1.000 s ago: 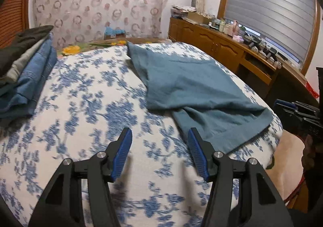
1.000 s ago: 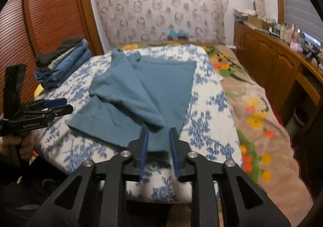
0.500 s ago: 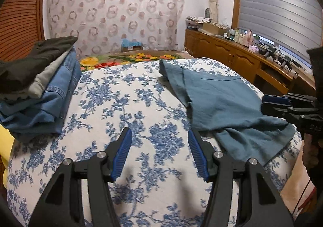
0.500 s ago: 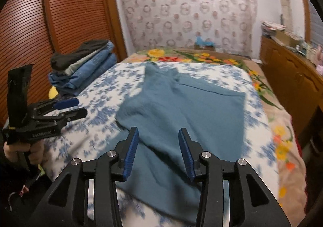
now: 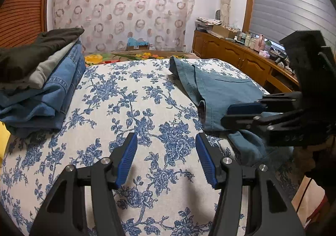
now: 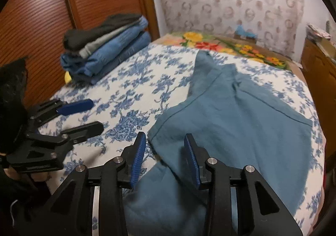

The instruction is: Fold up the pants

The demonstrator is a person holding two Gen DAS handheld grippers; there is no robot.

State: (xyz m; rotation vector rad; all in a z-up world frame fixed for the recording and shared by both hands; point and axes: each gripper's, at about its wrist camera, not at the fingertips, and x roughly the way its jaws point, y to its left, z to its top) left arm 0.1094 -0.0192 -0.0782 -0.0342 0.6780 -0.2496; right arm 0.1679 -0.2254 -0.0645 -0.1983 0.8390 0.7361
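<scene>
The teal pants (image 6: 237, 122) lie partly folded on the blue-flowered bed cover (image 6: 134, 93); in the left wrist view they (image 5: 216, 91) are at the right side of the bed. My right gripper (image 6: 164, 158) is open and empty, its jaws straddling the near left edge of the pants just above the cloth. It also shows in the left wrist view (image 5: 241, 114), over the near pants edge. My left gripper (image 5: 167, 160) is open and empty above bare bed cover, left of the pants; it shows in the right wrist view (image 6: 84, 116).
A stack of folded jeans and dark clothes (image 5: 40, 87) sits at the bed's left side by the wooden wardrobe (image 6: 42, 26). A wooden cabinet (image 5: 237, 63) with clutter runs along the right wall. A floral blanket (image 6: 226, 45) lies at the far end.
My right gripper opened, letting go of the pants edge, and moved left toward the pants' near left edge. My left gripper swung left over bare cover and stayed open.
</scene>
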